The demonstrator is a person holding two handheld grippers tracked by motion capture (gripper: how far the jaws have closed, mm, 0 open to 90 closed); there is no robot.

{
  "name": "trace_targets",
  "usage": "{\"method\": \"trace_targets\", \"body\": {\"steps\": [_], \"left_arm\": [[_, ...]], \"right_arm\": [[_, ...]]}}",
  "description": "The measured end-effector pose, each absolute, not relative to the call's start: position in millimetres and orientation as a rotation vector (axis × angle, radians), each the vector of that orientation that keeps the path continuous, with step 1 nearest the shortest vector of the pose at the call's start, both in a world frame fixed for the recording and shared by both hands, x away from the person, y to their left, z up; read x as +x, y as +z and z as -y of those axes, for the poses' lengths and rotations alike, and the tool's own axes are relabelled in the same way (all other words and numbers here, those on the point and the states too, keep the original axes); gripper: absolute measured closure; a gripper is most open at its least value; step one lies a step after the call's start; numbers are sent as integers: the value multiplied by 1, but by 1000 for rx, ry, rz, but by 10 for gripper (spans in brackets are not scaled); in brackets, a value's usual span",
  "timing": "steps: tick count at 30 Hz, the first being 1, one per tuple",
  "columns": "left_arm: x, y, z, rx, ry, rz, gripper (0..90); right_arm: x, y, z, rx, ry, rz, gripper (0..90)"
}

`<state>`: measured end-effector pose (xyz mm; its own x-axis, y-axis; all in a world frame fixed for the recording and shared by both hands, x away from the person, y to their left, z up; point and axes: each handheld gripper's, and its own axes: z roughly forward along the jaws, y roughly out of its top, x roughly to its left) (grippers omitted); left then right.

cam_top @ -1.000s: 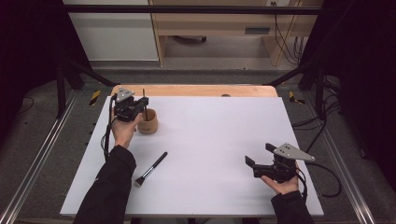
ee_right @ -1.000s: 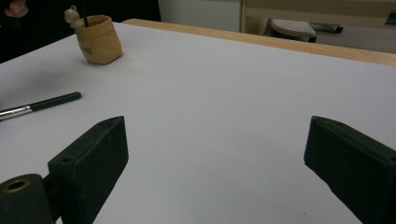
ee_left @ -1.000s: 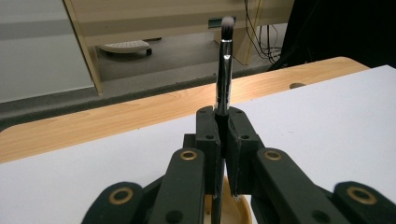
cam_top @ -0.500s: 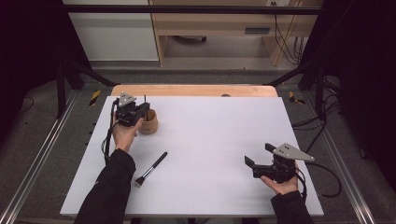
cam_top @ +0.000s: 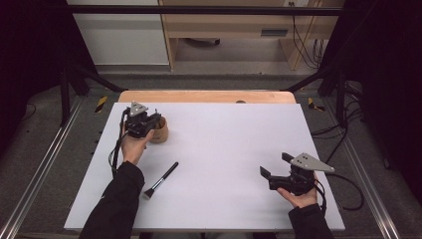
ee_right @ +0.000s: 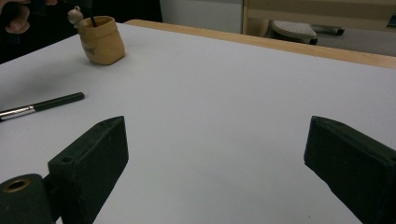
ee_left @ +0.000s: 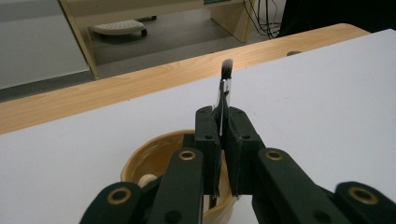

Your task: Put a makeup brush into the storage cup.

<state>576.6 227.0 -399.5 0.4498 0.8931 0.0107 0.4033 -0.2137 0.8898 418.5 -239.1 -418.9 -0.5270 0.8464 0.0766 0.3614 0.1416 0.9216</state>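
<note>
My left gripper (ee_left: pixel 223 140) is clamped on a thin brush (ee_left: pixel 224 91) with a silver ferrule and dark bristle tip, upright over the tan wooden cup (cam_top: pixel 160 130) at the white surface's (cam_top: pixel 224 149) far left, while my right gripper (cam_top: pixel 273 167) rests open near the right edge.

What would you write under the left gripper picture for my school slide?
The left gripper pinches a small brush, bristles up, above a tan cup on the white table.
</note>
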Motion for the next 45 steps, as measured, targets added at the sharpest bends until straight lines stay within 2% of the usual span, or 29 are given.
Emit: {"method": "trace_targets", "body": {"steps": [3,5,14,31,45], "left_arm": [[575,-399,-228,1808,692,-1108,828],[573,-399,-229,1811,698,-1109,784],[558,-391,-238,1755,668,-1103,490],[519,-374,-253,1714,630,-1038,269],[487,-375,-255,1740,610,-978,190]], "right_arm": [[419,-419,239,1158,1372,-1957,70],[419,-419,238,1158,1374,-1957,70],[419,-418,239,1151,1373,-1957,70],[417,-416,240,1158,1389,-1942,69],[417,-414,240,1149,1394,-1939,69]]}}
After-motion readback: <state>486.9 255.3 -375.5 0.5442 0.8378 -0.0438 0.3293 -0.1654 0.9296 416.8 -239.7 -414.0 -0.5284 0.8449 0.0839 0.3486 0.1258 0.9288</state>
